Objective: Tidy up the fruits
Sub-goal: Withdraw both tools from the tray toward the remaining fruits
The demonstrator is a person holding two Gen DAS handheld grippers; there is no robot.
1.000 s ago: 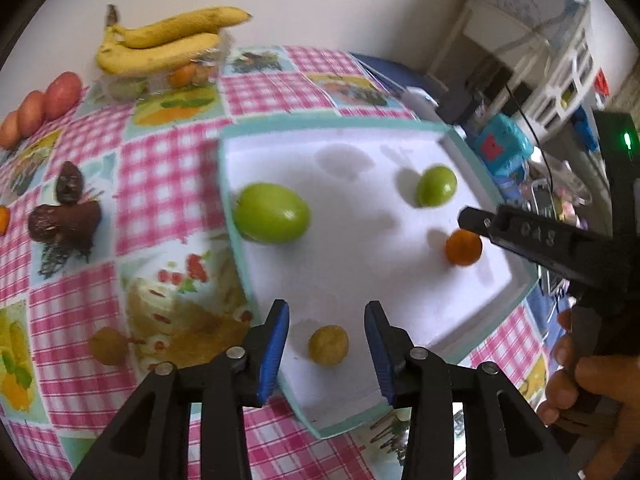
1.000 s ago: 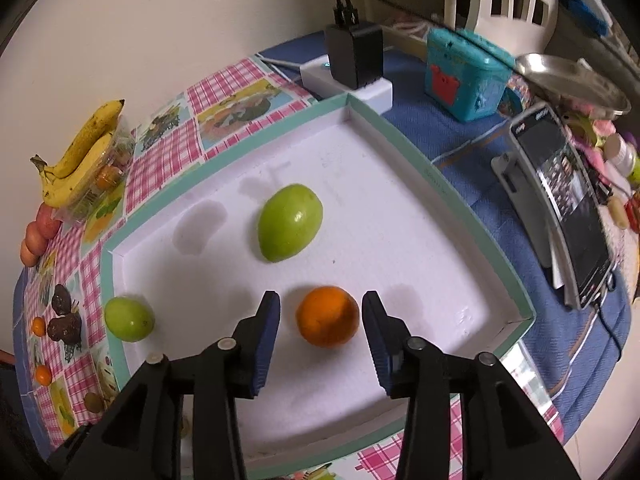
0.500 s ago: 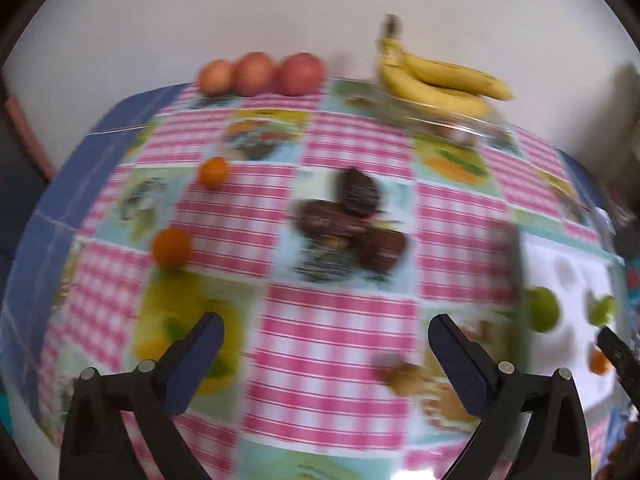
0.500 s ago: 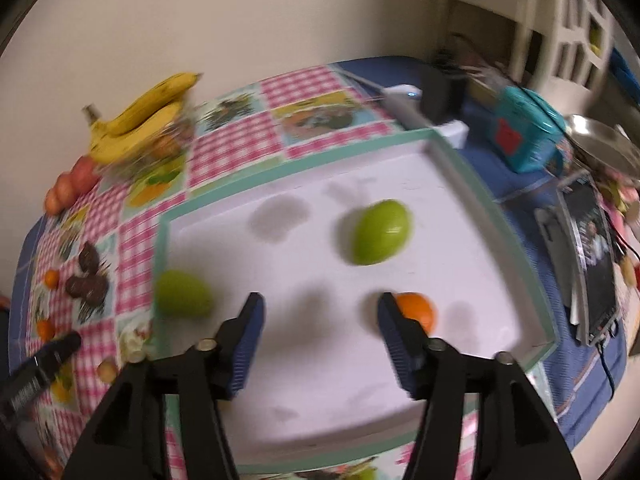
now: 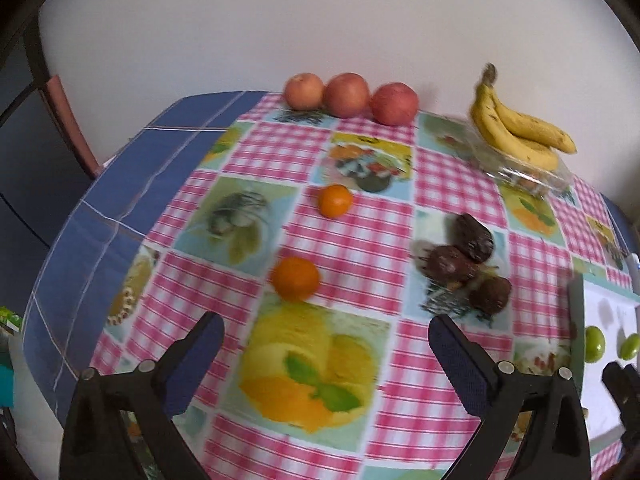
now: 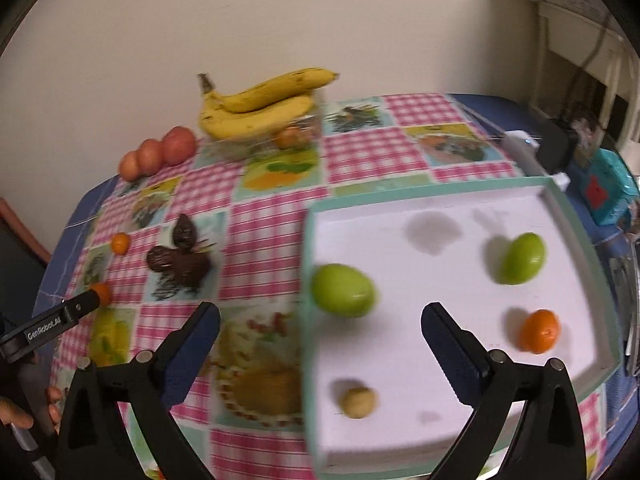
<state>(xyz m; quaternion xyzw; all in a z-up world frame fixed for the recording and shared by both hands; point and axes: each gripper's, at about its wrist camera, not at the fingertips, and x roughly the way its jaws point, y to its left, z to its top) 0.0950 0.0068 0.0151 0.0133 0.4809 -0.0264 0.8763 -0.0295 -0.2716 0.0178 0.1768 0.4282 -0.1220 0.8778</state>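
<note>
Left hand-held gripper (image 5: 326,344) jaws wide apart, empty, orange (image 5: 295,279) center frame just above. Right hand-held gripper (image 6: 320,332) spread, empty, over tray (image 6: 436,196) lower right; green fruit (image 6: 343,290) between fingertips.

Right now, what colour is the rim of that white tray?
Pale teal-green; the tray rim shows best in the right wrist view.

Left gripper (image 5: 326,354), right gripper (image 6: 320,340) — black frames, blue ribbed pads, silver screws, "GenRobot.AI" lettering.
</note>
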